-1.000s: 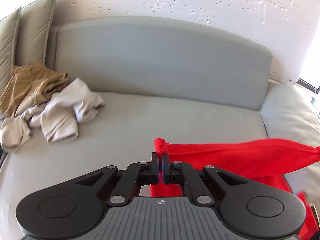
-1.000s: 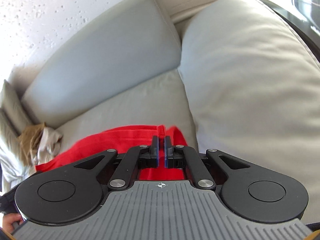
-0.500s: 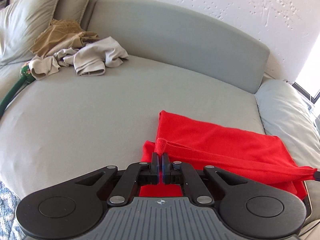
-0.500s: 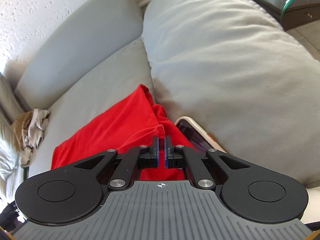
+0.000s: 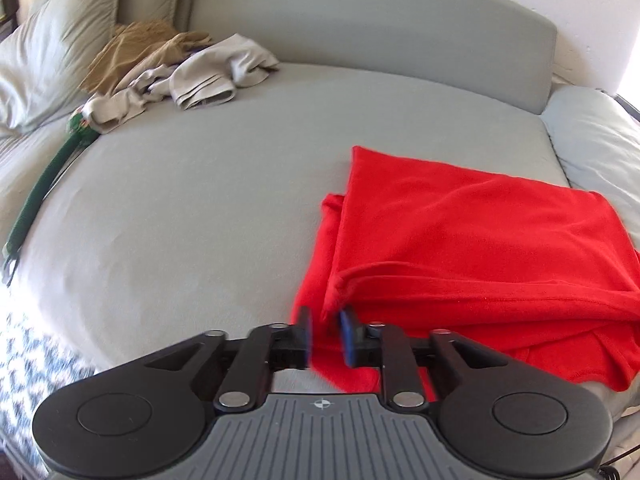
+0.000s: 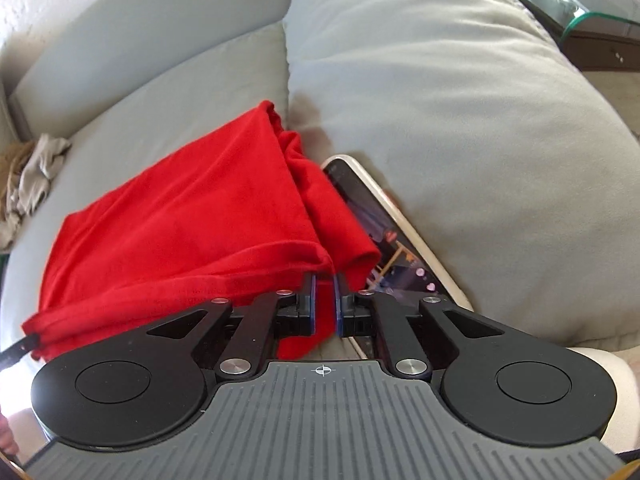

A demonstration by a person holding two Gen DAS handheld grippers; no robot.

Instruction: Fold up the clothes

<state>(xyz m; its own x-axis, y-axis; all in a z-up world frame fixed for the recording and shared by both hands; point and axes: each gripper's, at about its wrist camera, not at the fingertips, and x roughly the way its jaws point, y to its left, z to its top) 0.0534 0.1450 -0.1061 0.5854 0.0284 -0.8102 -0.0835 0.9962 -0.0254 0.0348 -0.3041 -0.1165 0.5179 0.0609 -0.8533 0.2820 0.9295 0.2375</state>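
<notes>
One red garment [image 5: 460, 232], now down flat.

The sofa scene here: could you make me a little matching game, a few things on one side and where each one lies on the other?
Things:
1. red garment
2. phone
3. beige clothes pile
4. green strap

Places:
A. far corner of the seat, by the pillows
B. wedged between the red cloth and the big side cushion
C. folded flat on the seat, just ahead of both grippers
D. along the seat's left edge

Pairs: 1-C, 2-B, 3-A, 4-D
</notes>
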